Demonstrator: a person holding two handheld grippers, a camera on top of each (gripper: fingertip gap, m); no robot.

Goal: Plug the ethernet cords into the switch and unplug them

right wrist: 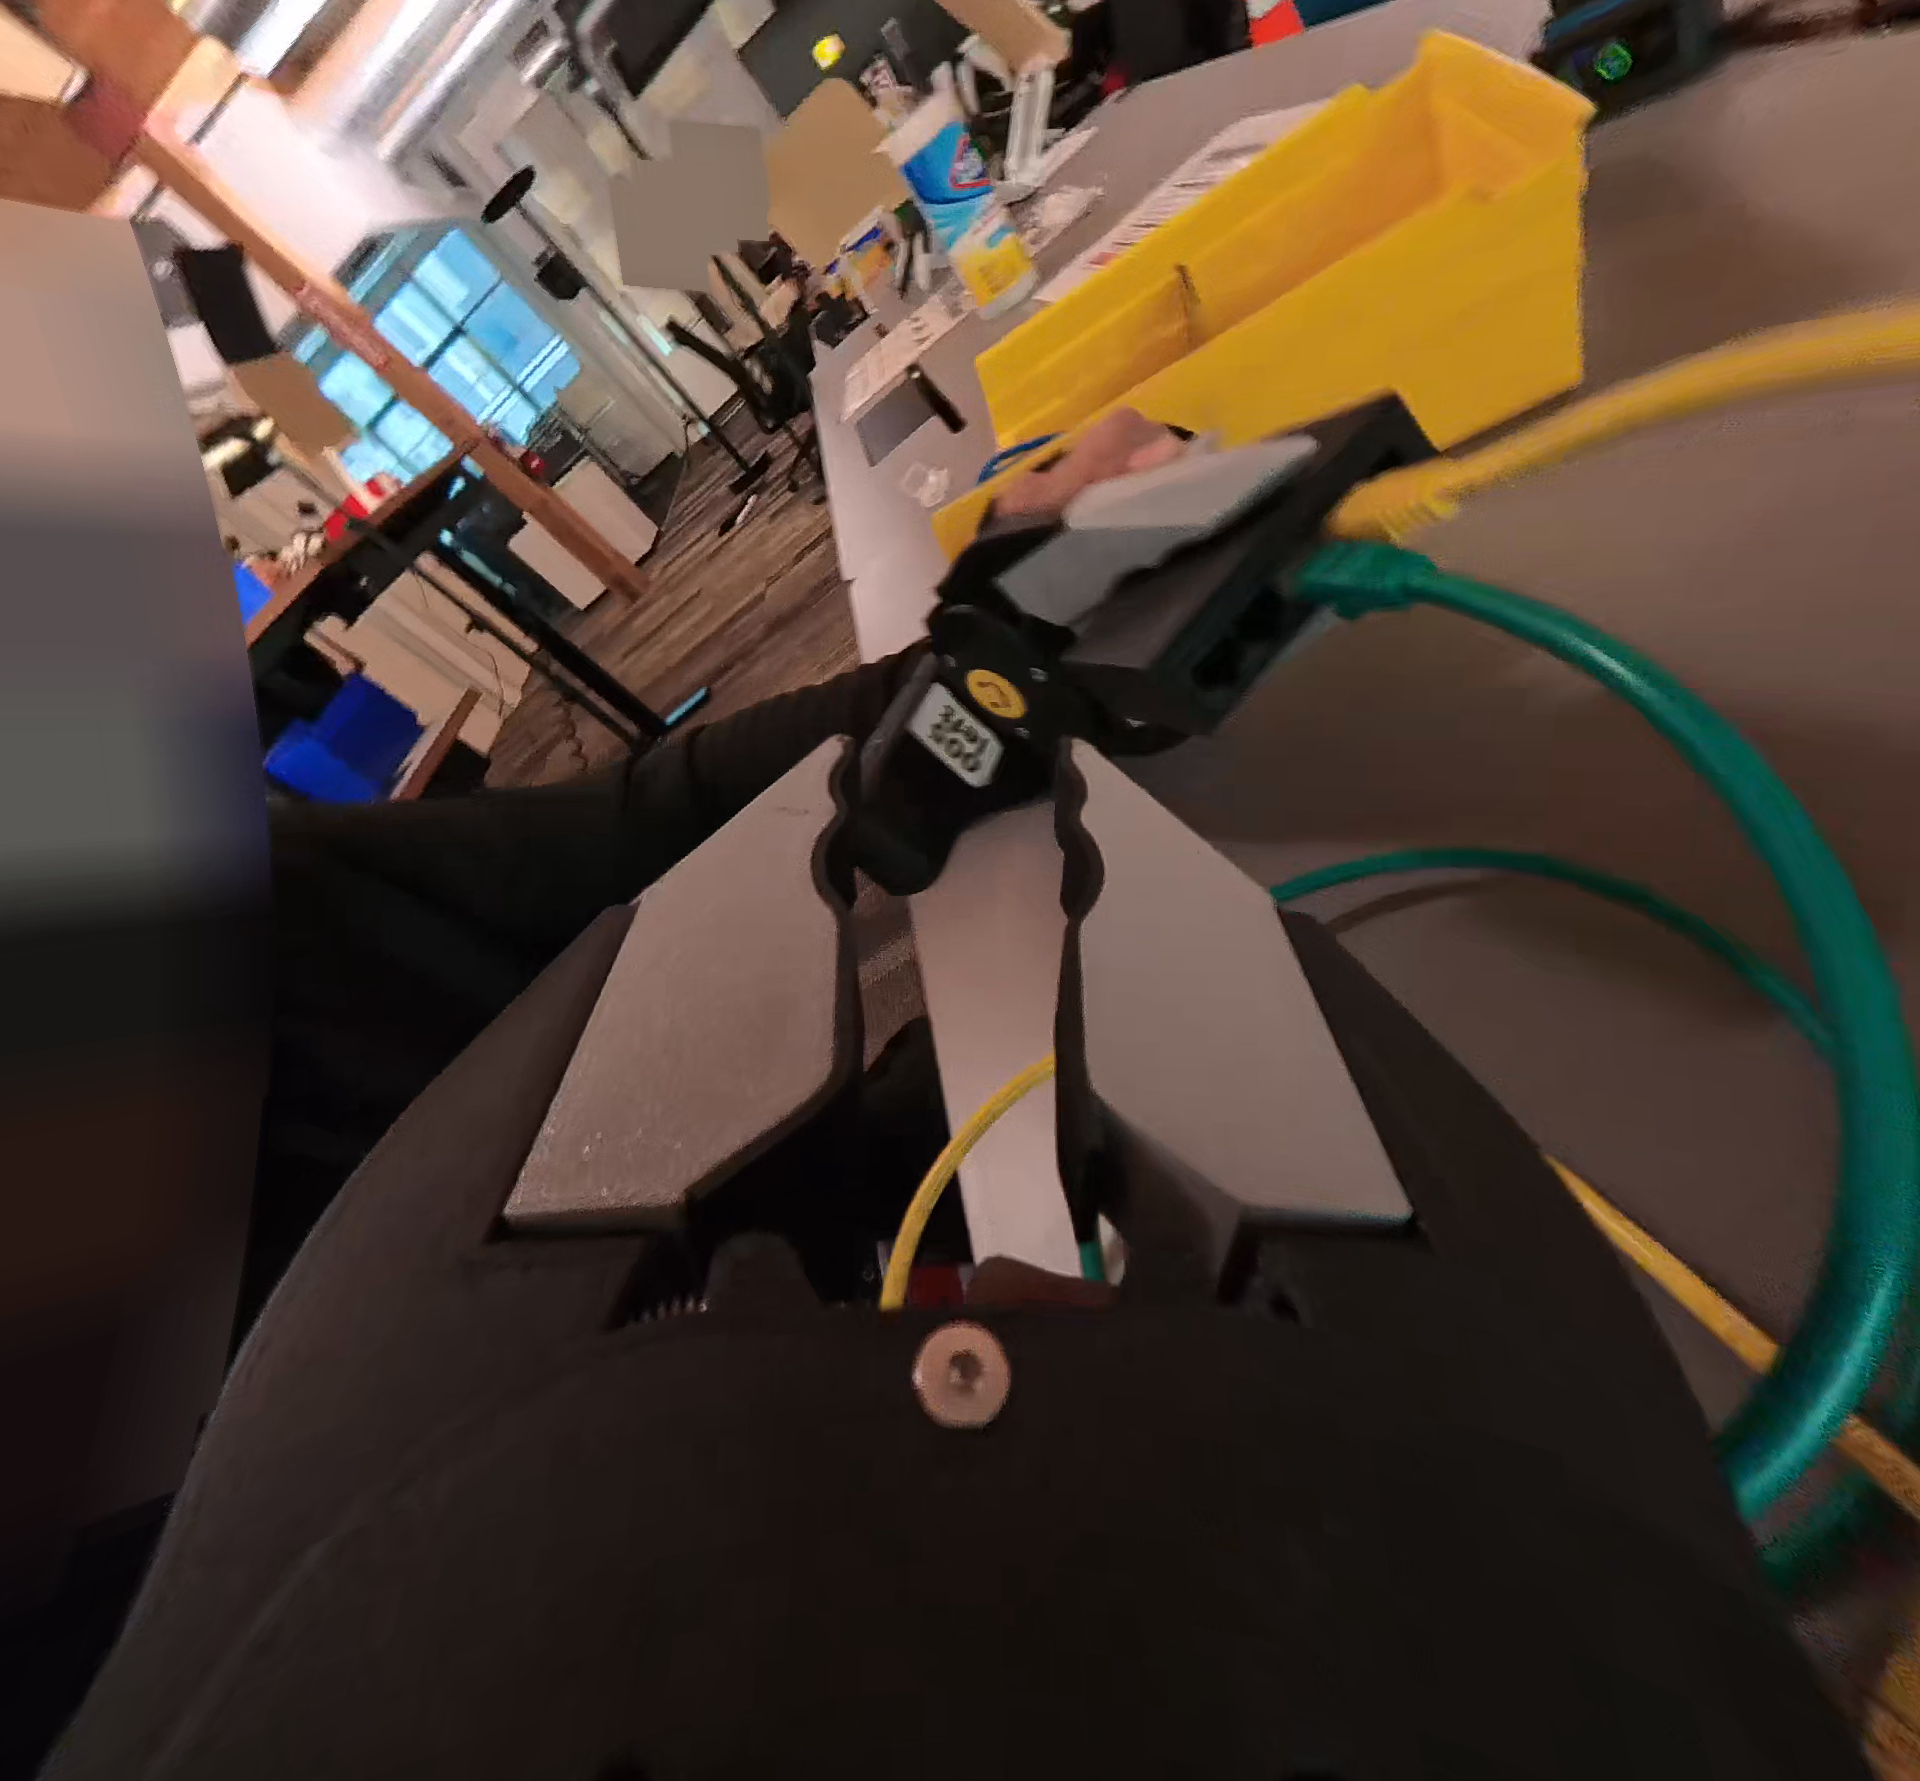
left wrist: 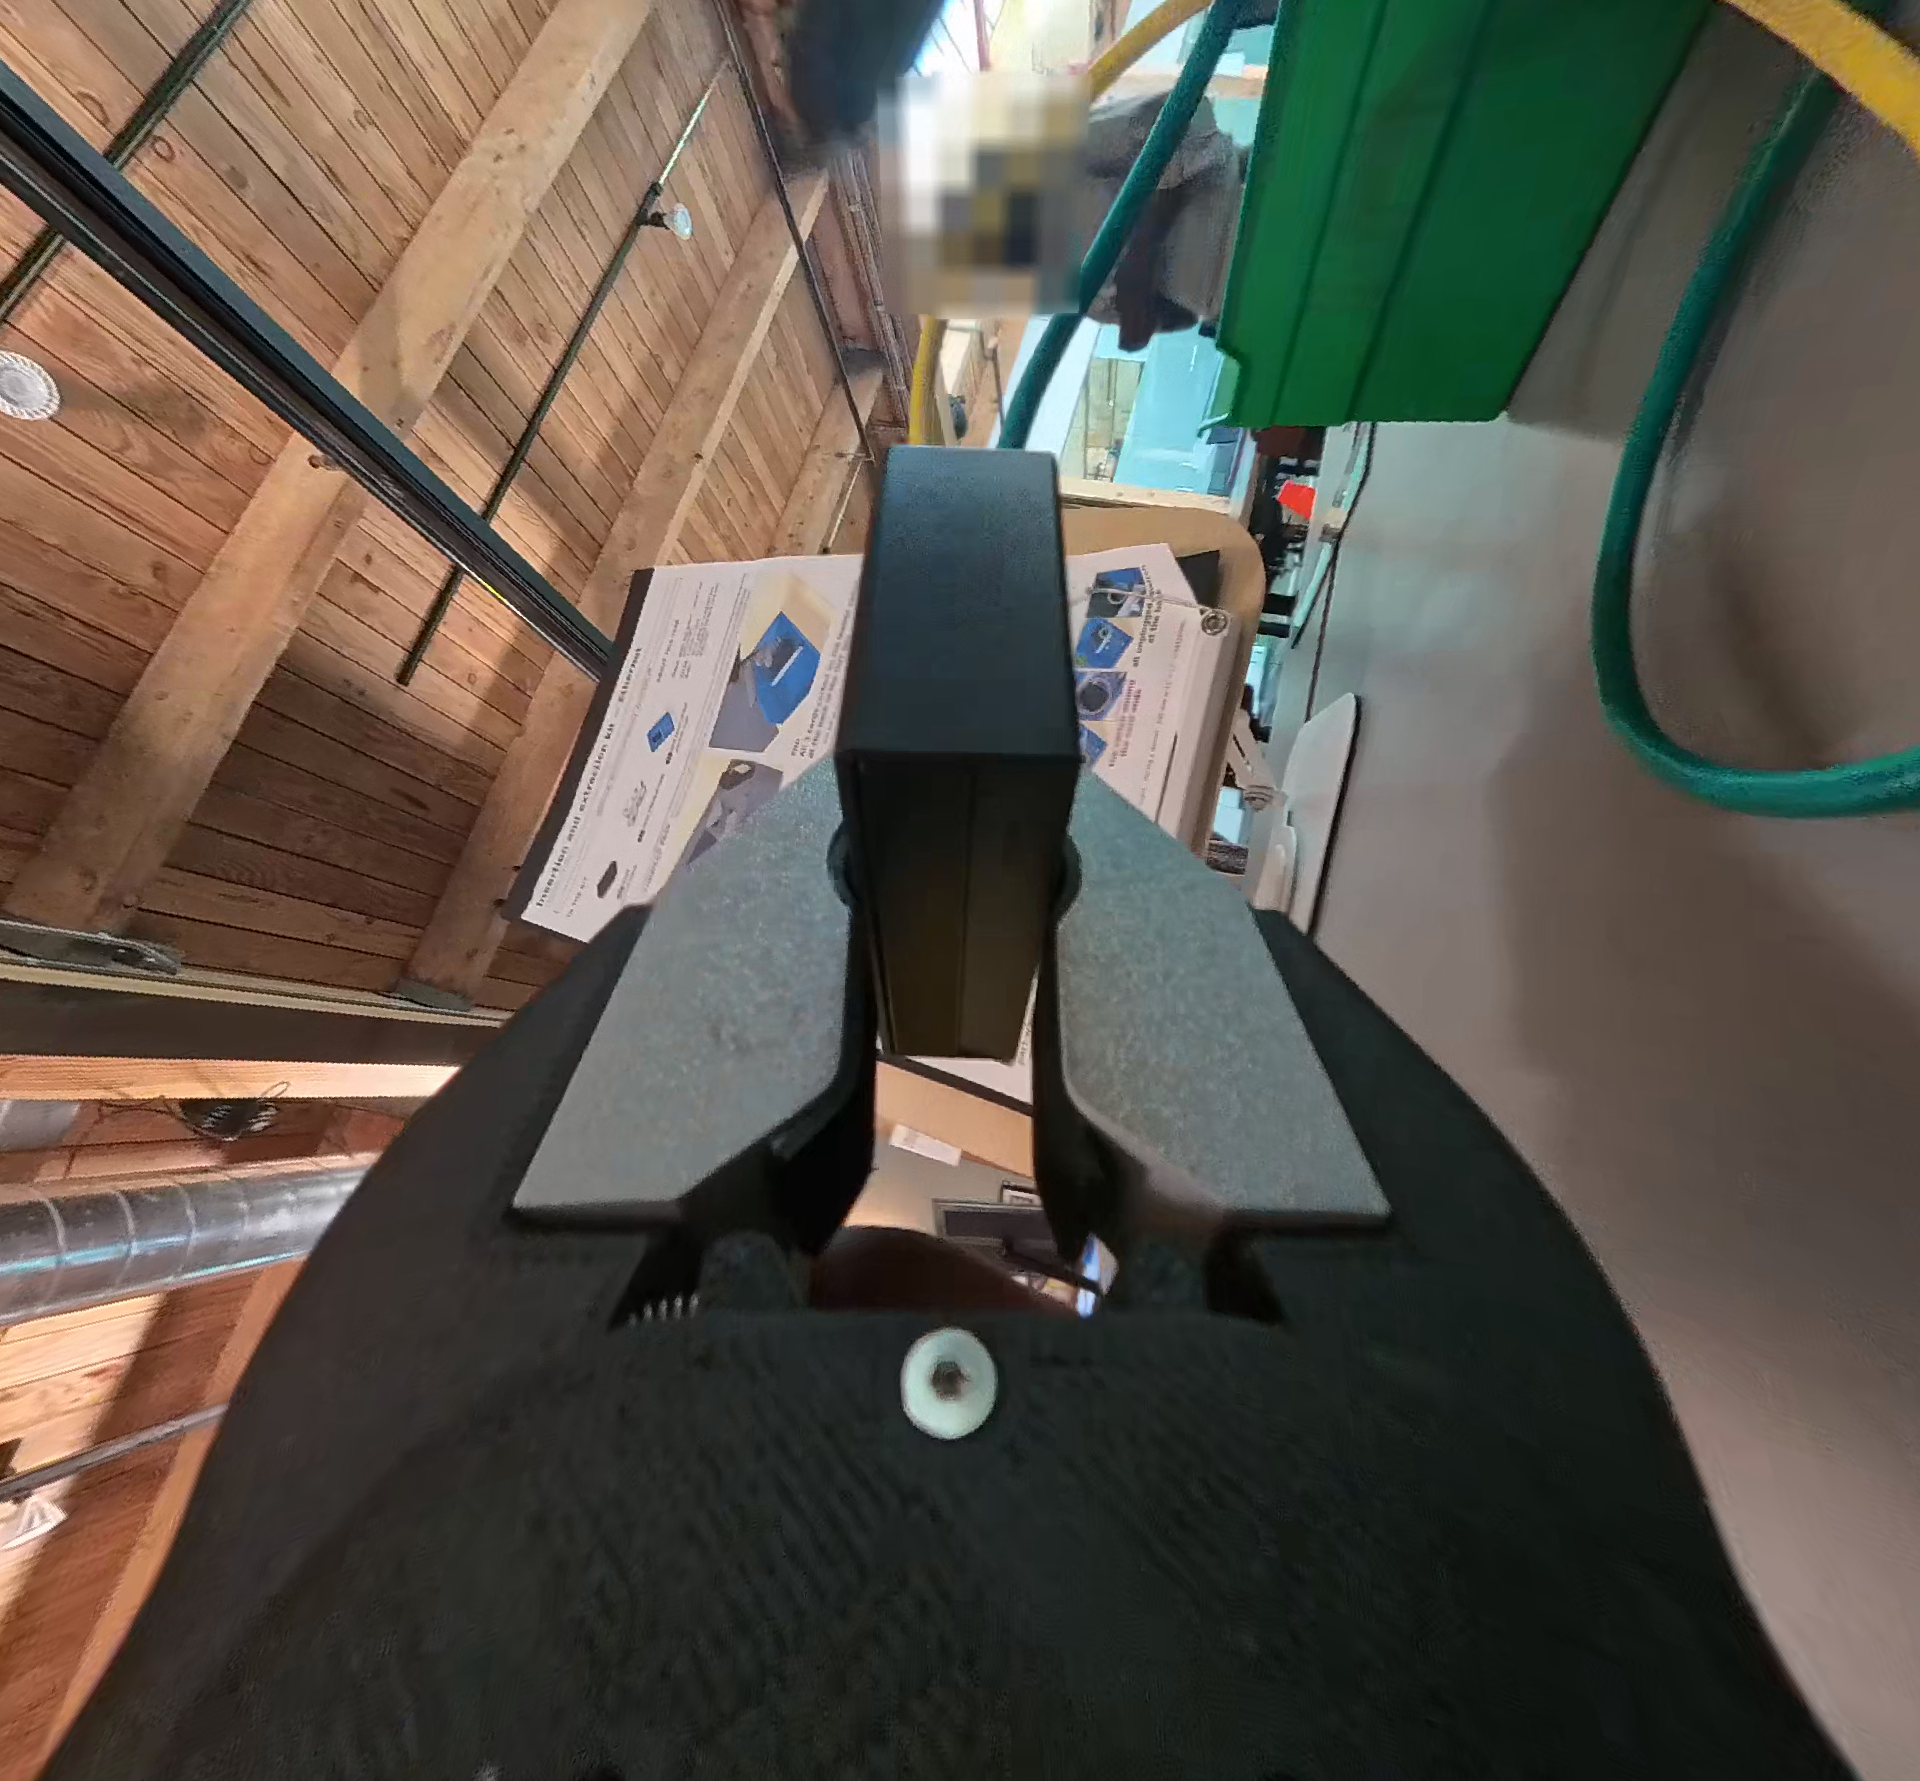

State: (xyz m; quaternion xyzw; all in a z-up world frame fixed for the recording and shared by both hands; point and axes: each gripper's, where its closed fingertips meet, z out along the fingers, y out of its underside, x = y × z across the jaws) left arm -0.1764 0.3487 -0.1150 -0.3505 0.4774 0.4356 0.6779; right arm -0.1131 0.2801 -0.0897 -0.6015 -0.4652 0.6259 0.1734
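The left hand-held gripper [left wrist: 961,890] is clenched on the switch [left wrist: 961,692], a slim black box that stands at the centre of its frame and runs straight away from the camera, its long axis in line with the fingers. The whole left wrist view is rolled over, so the desk [left wrist: 1558,1004] fills the right side of the frame and the timber ceiling the left.

From the right wrist view the same switch [right wrist: 1226,578] sits at centre right, just past the fingertips, with its port face turned to the right of the frame. Two cords are already seated there: the yellow cord [right wrist: 1392,500] above and the green cord [right wrist: 1361,578] just below, both looping away over the desk to the right and lower right. A yellow bin [right wrist: 1351,277] sits behind, at upper right.

The right hand-held gripper [right wrist: 951,817] is parted and grasps nothing; what shows between its fingers is the body of the left one, farther off.

My reading: the plugs lie ahead and to the right of the right gripper, so it is the free one and the nearer to them. To pull a cord it would have to swing right and close across a plug, then draw away along the cord's own line while the left holds the switch steady.
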